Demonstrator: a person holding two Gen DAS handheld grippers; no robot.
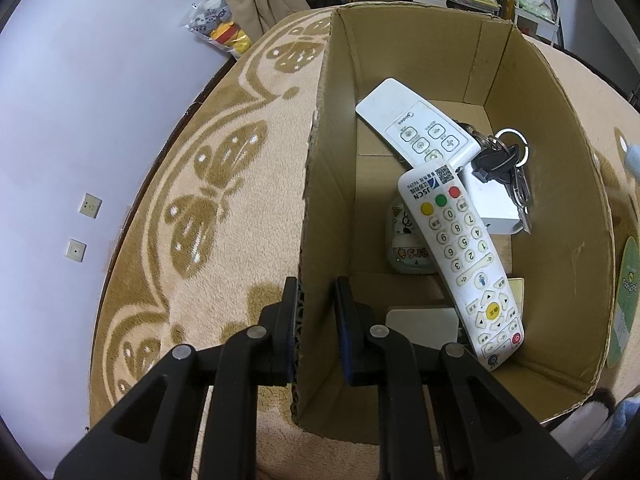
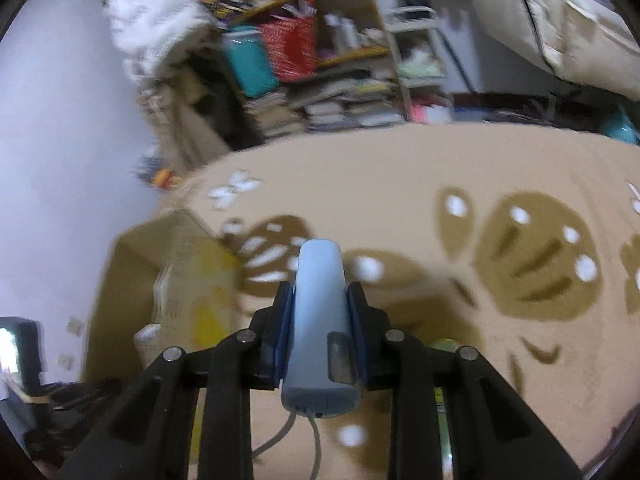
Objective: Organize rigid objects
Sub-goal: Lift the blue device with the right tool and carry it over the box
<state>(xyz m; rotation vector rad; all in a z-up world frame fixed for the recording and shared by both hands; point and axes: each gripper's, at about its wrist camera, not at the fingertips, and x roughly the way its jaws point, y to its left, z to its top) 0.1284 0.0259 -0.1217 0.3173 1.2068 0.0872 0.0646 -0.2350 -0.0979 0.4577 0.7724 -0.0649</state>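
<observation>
An open cardboard box (image 1: 332, 184) stands on a beige butterfly-patterned blanket (image 1: 224, 148). My left gripper (image 1: 316, 300) is shut on the box's left wall, one finger outside and one inside. Inside lie a numbered white remote (image 1: 460, 256), a second white remote (image 1: 416, 120), a bunch of keys (image 1: 504, 160), a white block and a small printed pouch (image 1: 408, 248). In the right wrist view my right gripper (image 2: 320, 300) is shut on a light blue oblong device (image 2: 320, 320) with a grey cord hanging from its near end. It is lifted above the blanket, and the box (image 2: 160, 280) is at the left.
Shelves packed with books and bags (image 2: 312, 80) stand beyond the blanket. A plush toy in a plastic bag (image 1: 220, 28) lies at the blanket's far edge. A pale wall with two sockets (image 1: 84, 224) is at the left. A green-yellow label (image 1: 628, 280) is on the box's right outside.
</observation>
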